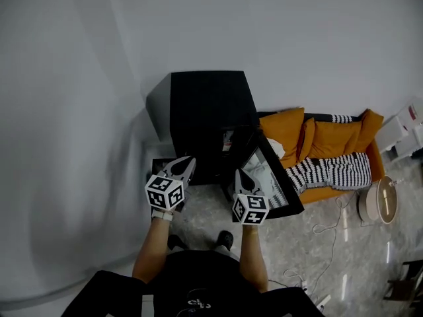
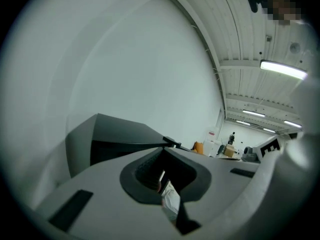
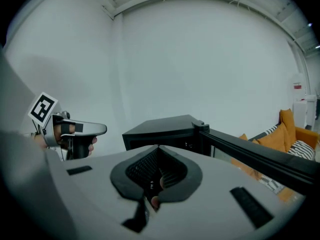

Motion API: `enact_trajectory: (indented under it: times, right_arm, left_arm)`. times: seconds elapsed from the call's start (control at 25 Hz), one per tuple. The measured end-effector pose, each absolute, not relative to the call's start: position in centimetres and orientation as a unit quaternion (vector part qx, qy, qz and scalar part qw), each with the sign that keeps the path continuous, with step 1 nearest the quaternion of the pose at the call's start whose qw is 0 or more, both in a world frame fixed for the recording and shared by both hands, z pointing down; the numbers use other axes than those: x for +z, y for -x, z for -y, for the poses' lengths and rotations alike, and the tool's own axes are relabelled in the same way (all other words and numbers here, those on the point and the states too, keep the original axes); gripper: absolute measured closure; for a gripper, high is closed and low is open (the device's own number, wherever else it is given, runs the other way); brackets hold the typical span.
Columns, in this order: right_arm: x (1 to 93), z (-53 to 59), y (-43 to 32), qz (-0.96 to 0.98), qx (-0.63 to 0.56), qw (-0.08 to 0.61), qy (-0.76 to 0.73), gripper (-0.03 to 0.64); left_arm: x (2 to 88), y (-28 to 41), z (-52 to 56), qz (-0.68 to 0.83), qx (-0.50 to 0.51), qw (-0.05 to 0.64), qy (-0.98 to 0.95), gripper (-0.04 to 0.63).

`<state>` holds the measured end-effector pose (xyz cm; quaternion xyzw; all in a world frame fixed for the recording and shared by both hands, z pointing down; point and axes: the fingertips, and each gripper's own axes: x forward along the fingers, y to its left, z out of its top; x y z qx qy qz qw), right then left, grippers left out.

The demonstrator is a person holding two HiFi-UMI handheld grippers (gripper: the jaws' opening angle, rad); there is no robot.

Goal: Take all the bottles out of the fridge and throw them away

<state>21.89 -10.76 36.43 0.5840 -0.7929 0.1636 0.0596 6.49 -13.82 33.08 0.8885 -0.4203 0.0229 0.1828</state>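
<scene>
A black mini fridge (image 1: 205, 107) stands against the white wall, its glass door (image 1: 274, 177) swung open to the right. Something pale with a label (image 1: 228, 140) shows inside the opening; I cannot make out separate bottles. My left gripper (image 1: 188, 162) hovers just in front of the fridge's left side, shut and empty. My right gripper (image 1: 239, 175) is shut and empty too, beside the door's inner edge. The left gripper view looks past the shut jaws at the fridge top (image 2: 117, 136). In the right gripper view the fridge (image 3: 162, 128), its door (image 3: 255, 156) and the left gripper (image 3: 97, 129) all show.
An orange sofa (image 1: 330, 140) with striped cushions stands right of the fridge. On the floor further right sit a round white device (image 1: 380, 200) and loose cables (image 1: 330, 230). White boxes (image 1: 404, 129) stand at the far right. The person's shoes (image 1: 225, 238) are just behind the grippers.
</scene>
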Motion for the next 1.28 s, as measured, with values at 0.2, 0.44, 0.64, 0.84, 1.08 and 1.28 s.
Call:
enact_trajectory:
  times: [0.2, 0.44, 0.64, 0.84, 1.08, 1.28]
  right_arm:
    - [35.8, 11.0, -23.0, 0.789, 0.16, 0.054, -0.591, 0.609]
    - [35.6, 11.2, -23.9, 0.784, 0.159, 0.054, -0.598, 0.609]
    - [35.8, 10.9, -24.9, 0.778, 0.16, 0.054, -0.605, 0.609]
    - [35.7, 10.4, -26.1, 0.771, 0.163, 0.049, -0.614, 0.609]
    - [36.0, 10.0, -25.9, 0.768, 0.162, 0.05, -0.618, 0.609]
    - [36.4, 9.9, -24.3, 0.767, 0.161, 0.053, -0.619, 0.609]
  left_arm:
    - [32.5, -8.2, 14.1, 0.403, 0.034, 0.169, -0.899, 0.589]
    - [32.2, -9.9, 14.5, 0.39, 0.04, 0.164, -0.905, 0.589]
    - [32.4, -11.2, 14.4, 0.379, 0.044, 0.163, -0.91, 0.589]
    - [32.4, -12.1, 14.0, 0.37, 0.046, 0.164, -0.913, 0.589]
    - [32.9, -11.3, 13.6, 0.367, 0.035, 0.181, -0.912, 0.589]
    - [33.6, -9.6, 13.0, 0.365, 0.036, 0.184, -0.912, 0.589]
